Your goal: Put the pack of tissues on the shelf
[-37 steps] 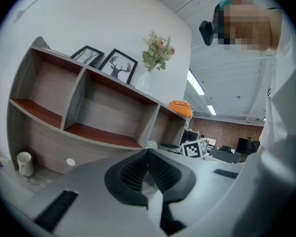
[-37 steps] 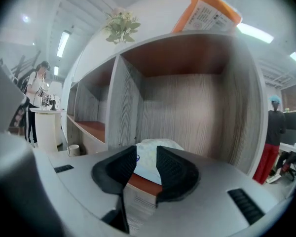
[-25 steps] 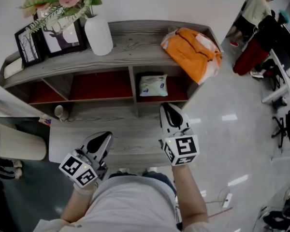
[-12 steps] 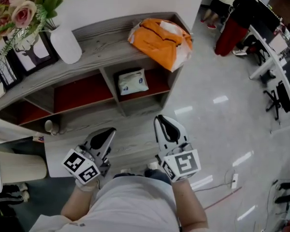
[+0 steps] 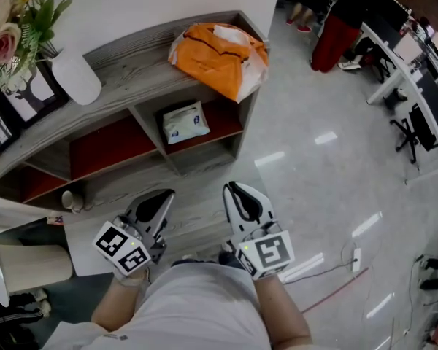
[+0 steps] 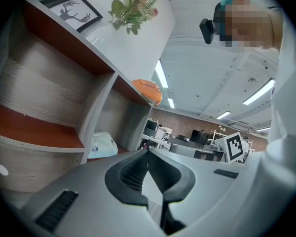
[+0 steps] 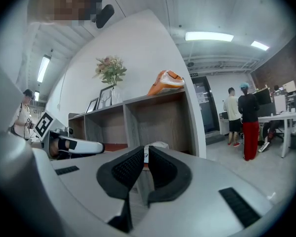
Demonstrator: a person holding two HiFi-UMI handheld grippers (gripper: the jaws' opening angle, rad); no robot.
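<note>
Left tool (image 5: 160,195): jaws closed tip to tip, nothing between them; held low in front of the shelf (image 5: 142,53), clear of it. Right tool (image 5: 235,189): jaws drawn almost together, only a thin slit between the pads, empty; held just beside the left tool, also short of the shelf. Pack of tissues (image 5: 185,121): white and soft, lying flat on the red-brown board of the right-hand compartment, directly under the top board; touched by neither tool. Orange bag (image 5: 219,49): crumpled, on the top board at its right end, above the tissue compartment, partly overhanging the front edge. White vase (image 5: 77,79): upright on the top board, further left, holding pink and cream flowers (image 5: 7,24). Framed deer print (image 6: 81,13): on the top board beside the vase, against the wall. Small pale cup (image 5: 71,200): on the lowest ledge, left end. Grey floor (image 5: 314,159): glossy, to the right of the shelf; people (image 5: 336,20) stand by desks at the far right
</note>
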